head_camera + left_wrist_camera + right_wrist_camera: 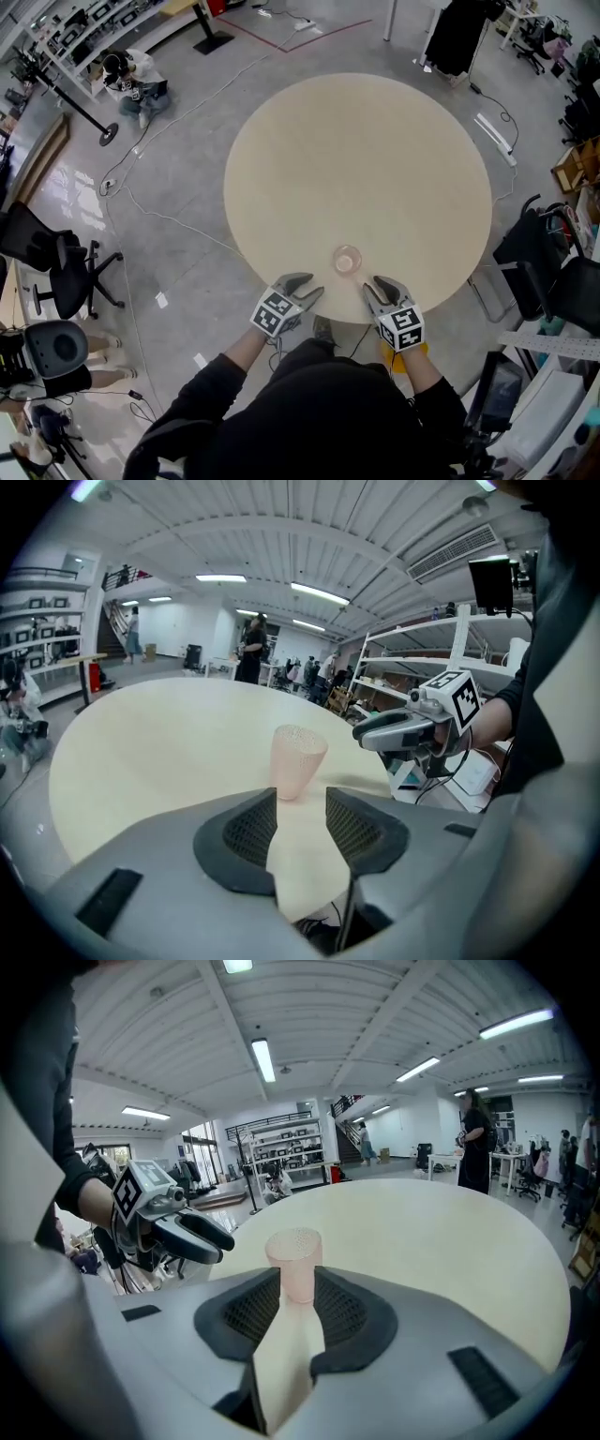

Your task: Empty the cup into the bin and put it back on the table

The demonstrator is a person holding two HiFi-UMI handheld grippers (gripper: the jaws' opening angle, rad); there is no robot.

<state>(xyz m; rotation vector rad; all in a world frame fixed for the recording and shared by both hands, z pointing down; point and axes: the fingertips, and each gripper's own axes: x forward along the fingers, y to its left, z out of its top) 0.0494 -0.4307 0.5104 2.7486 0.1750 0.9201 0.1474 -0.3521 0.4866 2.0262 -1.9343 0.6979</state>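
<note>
A small translucent pinkish cup (347,260) stands upright on the round beige table (356,150), close to its near edge. My left gripper (306,285) hovers just left of the cup and my right gripper (374,284) just right of it, both at the table's rim. In the left gripper view the cup (298,761) stands beyond the open left gripper (300,825), with the right gripper (394,731) behind it. In the right gripper view the cup (297,1265) stands just past the open right gripper (298,1314), and nothing is between the pads. No bin shows.
Black office chairs (56,267) stand on the grey floor at the left, and another chair (539,267) with shelving and boxes at the right. Cables (150,211) trail across the floor. A person (136,80) sits on the floor at the far left.
</note>
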